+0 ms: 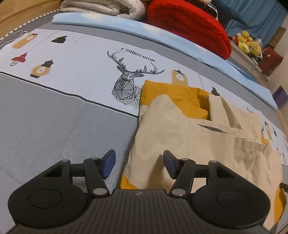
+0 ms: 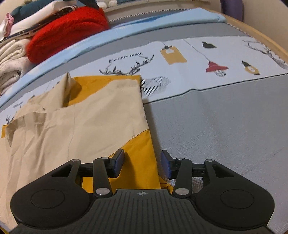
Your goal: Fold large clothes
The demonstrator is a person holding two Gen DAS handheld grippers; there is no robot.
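Note:
A beige and mustard-yellow garment lies partly folded on the bed, its beige side up with yellow showing at the edges. My left gripper is open and empty, just above the garment's left edge. In the right wrist view the same garment fills the left half. My right gripper is open and empty, its jaws either side of the garment's yellow right edge near the near corner.
The bed cover is grey with a white printed band showing a deer and lamps. A red blanket and folded pale blankets are stacked at the far side. Yellow plush toys sit beyond the bed.

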